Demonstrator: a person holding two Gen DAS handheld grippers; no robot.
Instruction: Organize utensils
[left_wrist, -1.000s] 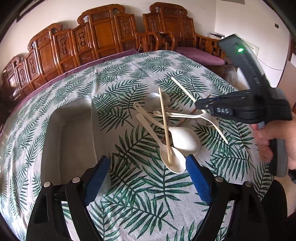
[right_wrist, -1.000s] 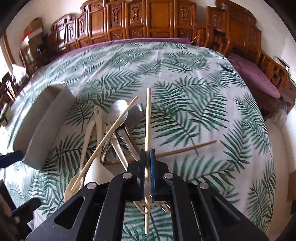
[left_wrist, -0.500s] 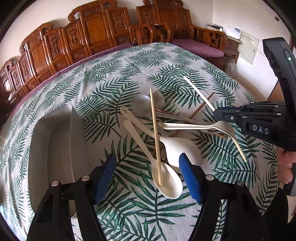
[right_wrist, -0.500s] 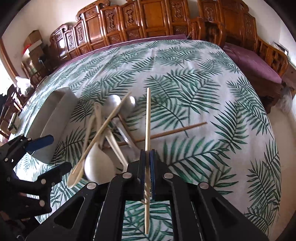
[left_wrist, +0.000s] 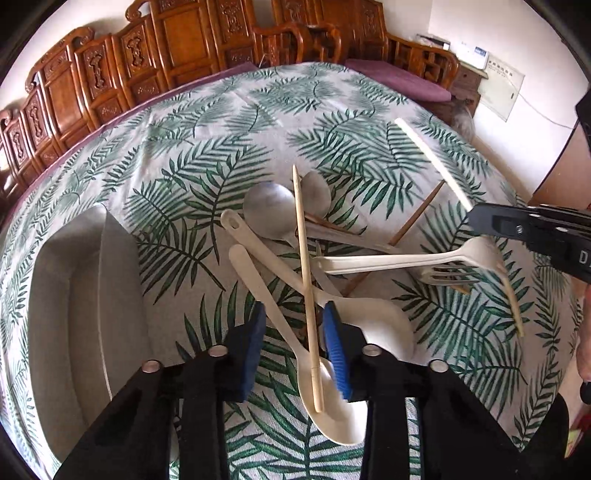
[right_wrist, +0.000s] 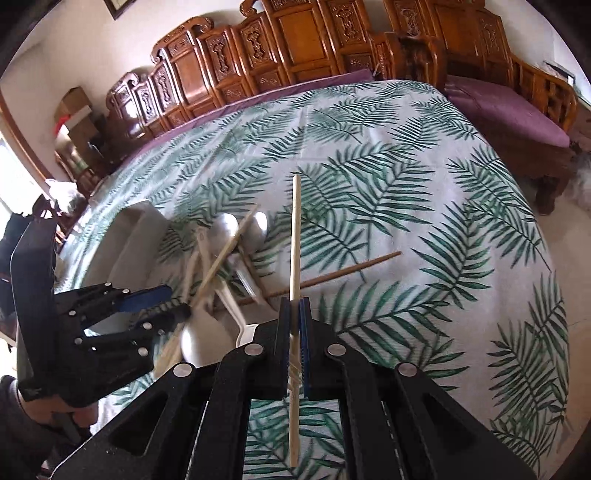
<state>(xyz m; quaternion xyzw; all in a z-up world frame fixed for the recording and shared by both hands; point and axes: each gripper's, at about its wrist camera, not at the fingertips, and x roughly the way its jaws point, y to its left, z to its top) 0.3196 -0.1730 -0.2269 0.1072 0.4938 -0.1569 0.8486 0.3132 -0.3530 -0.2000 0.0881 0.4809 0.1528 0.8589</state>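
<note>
A heap of utensils lies on the leaf-print cloth: two metal spoons (left_wrist: 269, 206), cream spoons (left_wrist: 376, 321), a cream fork (left_wrist: 399, 258), a brown chopstick (left_wrist: 417, 218) and a pale chopstick (left_wrist: 304, 258). My left gripper (left_wrist: 295, 347) hangs low over the heap's near end. Its jaws are closing with that pale chopstick and a cream spoon handle (left_wrist: 273, 306) between the blue pads, which do not press on them. My right gripper (right_wrist: 294, 306) is shut on a second pale chopstick (right_wrist: 295, 229), held above the cloth to the right of the heap.
A white rectangular tray (left_wrist: 66, 280) sits on the cloth left of the heap. Carved wooden chairs (left_wrist: 177, 48) line the far side of the table, and a purple-cushioned bench (right_wrist: 509, 114) stands at the right. A person's hand (right_wrist: 22, 413) holds the left gripper.
My left gripper has come down and forward onto the heap and its jaws have narrowed around the chopstick and spoon handle. The right gripper has drifted sideways, away from the heap, still holding its chopstick.
</note>
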